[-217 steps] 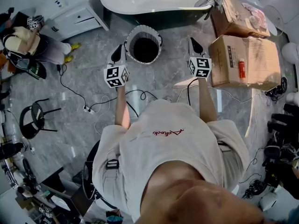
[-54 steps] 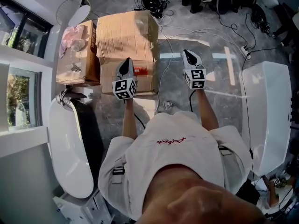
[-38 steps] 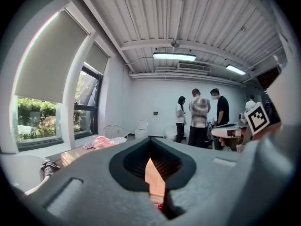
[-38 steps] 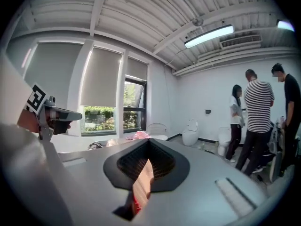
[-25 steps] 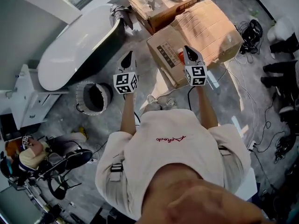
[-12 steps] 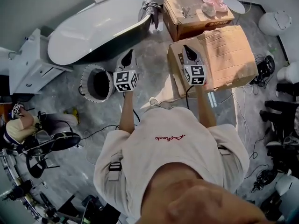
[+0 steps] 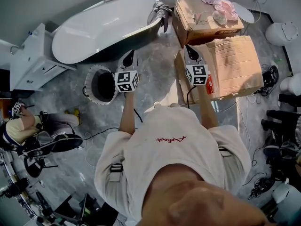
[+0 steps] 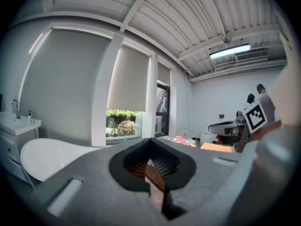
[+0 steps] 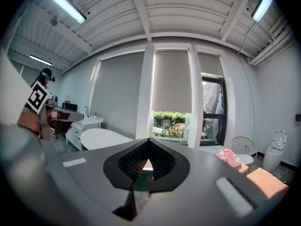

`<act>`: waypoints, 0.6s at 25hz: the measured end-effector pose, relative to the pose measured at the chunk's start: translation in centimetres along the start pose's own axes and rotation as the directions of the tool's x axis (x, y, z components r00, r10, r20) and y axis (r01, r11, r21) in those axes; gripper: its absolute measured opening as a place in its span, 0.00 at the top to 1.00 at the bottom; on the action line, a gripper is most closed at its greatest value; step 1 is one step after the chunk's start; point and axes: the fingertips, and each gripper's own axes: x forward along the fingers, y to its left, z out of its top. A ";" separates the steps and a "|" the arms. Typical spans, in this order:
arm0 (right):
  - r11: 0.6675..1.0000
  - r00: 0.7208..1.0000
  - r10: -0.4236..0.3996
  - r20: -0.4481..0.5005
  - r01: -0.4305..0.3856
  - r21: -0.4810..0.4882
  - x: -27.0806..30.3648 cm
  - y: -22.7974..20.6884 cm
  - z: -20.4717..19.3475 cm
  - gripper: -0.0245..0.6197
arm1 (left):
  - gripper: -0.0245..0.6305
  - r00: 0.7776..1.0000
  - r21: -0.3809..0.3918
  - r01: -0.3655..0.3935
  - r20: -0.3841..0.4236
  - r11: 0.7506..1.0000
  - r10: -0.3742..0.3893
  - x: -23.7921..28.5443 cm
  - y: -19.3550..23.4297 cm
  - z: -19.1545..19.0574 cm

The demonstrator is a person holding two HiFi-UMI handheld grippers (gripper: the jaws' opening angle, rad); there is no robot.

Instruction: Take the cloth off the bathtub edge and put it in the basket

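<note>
A grey cloth hangs over the right end of the white bathtub at the top of the head view. The round basket, white-rimmed and dark inside, stands on the floor below the tub. My left gripper is held just right of the basket, short of the tub, shut and empty. My right gripper is over the near cardboard box, also shut and empty. Both point toward the tub wall. In the left gripper view the jaws are together, with the bathtub at lower left.
A second box with pink cloth stands right of the tub end. A white vanity is at the left, with a seated person below it. A toilet and cables lie at the right on the grey floor.
The whole view has swung: tub, basket and boxes have shifted as the person turns toward the tub. Both grippers stay shut and empty in front of the body.
</note>
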 end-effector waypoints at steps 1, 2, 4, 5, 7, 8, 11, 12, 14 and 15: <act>1.000 1.000 0.002 -0.005 -0.002 0.000 0.3 0.0 -0.1 0.95 | 0.96 1.000 -0.004 -0.002 -0.002 1.000 0.002 0.3 0.2 -0.1; 1.000 1.000 0.006 -0.009 -0.006 -0.001 0.6 -0.1 -0.2 0.95 | 0.96 1.000 -0.007 -0.003 -0.004 1.000 0.003 0.6 0.3 -0.2; 1.000 1.000 0.013 -0.013 -0.013 -0.002 1.1 -0.6 -0.3 0.95 | 0.96 1.000 -0.009 -0.005 -0.007 1.000 0.005 1.3 0.2 -0.2; 1.000 1.000 0.017 -0.013 -0.017 -0.003 1.4 -1.0 -0.2 0.95 | 0.96 1.000 -0.008 -0.006 -0.008 1.000 0.006 1.7 0.1 -0.1; 1.000 1.000 0.024 -0.011 -0.024 -0.005 1.9 -1.7 0.1 0.95 | 0.96 1.000 -0.008 -0.012 -0.010 1.000 0.012 2.3 -0.2 0.2; 1.000 1.000 0.027 -0.008 -0.027 -0.005 2.2 -2.0 0.3 0.95 | 0.96 1.000 -0.007 -0.014 -0.011 1.000 0.014 2.5 -0.3 0.2; 0.999 0.999 0.040 0.005 -0.040 -0.002 3.0 -2.5 0.9 0.95 | 0.96 1.000 0.005 -0.024 -0.013 1.000 0.024 3.2 -0.5 0.5; 0.999 0.999 0.044 0.010 -0.044 0.000 3.2 -2.7 1.1 0.95 | 0.96 1.000 0.008 -0.027 -0.010 1.000 0.027 3.5 -0.5 0.7; 0.999 0.999 0.048 0.015 -0.049 0.007 3.5 -3.2 1.1 0.95 | 0.96 1.000 0.012 -0.031 -0.002 0.999 0.031 4.0 -0.7 1.1; 0.999 0.999 0.049 0.017 -0.049 0.011 3.6 -3.5 1.1 0.95 | 0.96 0.999 0.014 -0.034 0.002 0.999 0.034 4.3 -0.8 1.3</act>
